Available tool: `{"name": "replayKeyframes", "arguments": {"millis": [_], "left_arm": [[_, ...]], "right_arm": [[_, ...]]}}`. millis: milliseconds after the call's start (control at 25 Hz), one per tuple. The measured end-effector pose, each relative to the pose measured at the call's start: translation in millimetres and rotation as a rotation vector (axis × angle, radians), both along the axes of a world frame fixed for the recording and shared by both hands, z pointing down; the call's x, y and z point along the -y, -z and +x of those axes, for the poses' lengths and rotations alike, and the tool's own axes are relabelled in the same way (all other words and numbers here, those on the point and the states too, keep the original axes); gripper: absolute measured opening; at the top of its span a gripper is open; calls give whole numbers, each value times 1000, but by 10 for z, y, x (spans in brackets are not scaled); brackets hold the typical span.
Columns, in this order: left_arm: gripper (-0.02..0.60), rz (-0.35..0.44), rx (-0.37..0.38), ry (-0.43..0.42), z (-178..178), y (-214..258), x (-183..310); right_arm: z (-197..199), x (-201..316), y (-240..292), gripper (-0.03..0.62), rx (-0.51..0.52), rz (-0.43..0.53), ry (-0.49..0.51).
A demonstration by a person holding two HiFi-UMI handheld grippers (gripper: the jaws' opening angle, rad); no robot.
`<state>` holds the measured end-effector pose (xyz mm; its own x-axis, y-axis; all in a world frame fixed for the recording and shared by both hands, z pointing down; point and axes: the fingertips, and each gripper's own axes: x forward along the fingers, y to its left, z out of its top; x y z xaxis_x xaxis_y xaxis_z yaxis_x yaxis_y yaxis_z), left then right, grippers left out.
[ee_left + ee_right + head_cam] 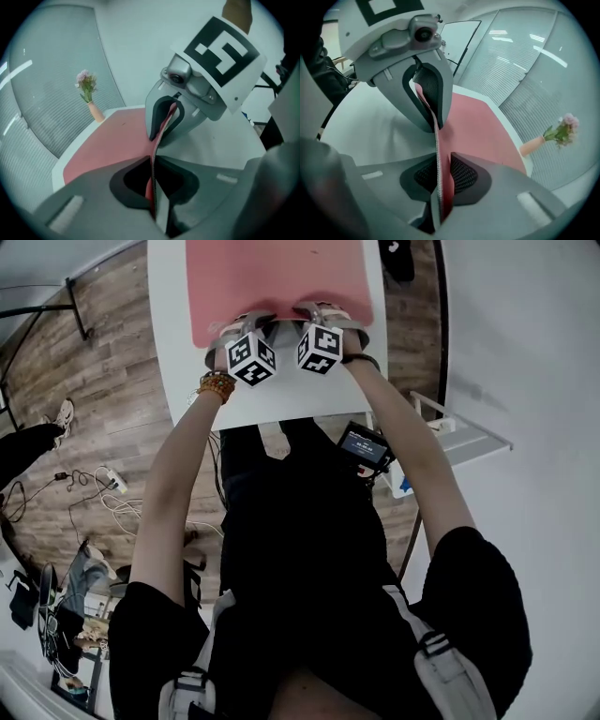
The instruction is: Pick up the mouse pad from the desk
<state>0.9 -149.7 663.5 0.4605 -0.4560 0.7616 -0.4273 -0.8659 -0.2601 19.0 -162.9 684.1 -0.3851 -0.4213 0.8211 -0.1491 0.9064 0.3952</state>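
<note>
The left gripper [247, 324] and right gripper [325, 313] — 2 abreast — each clamp the near edge of the pink mouse pad [281, 277], which stretches away ahead.

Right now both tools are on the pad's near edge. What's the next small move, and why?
Probably raise the left tool and right tool together, evenly. Each is shut on the near edge of the mouse pad, side by side, while the rest of it lies flat on the desk. An even lift should peel it off without twisting.
</note>
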Motion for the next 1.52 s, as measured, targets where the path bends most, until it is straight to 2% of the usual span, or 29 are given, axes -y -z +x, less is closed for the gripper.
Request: {"name": "replayKeyframes", "arguments": {"millis": [120,200,320,440,560,720,960,1240,1520], "left_arm": [[43,69,108,-35,-68,-77,13],[51,53,132,27,-211,-183,66],[76,-7,98,159,-437,-262,141],[84,-24,97,197,-596,-272,166],[84,-50,57,253,-744,-253,209],[61,-44,6,307,-743,-178,243],[54,-51,-17,321,-774,-140,233],[54,-71,-25,322,-784,-132,8],[57,-109,-85,369,-777,-117,-235]], "right_arm": [[4,34,54,66,24,-18,-35],[26,43,52,77,34,-37,-55],[133,100,-40,105,-2,-35,-96],[369,220,-126,109,-49,-22,-185],[490,279,-131,109,18,-73,-293],[492,320,-52,95,113,-110,-375],[444,288,-4,86,190,-158,-436],[418,0,-81,83,212,-255,-437],[407,-210,-66,81,241,-308,-433]]}}
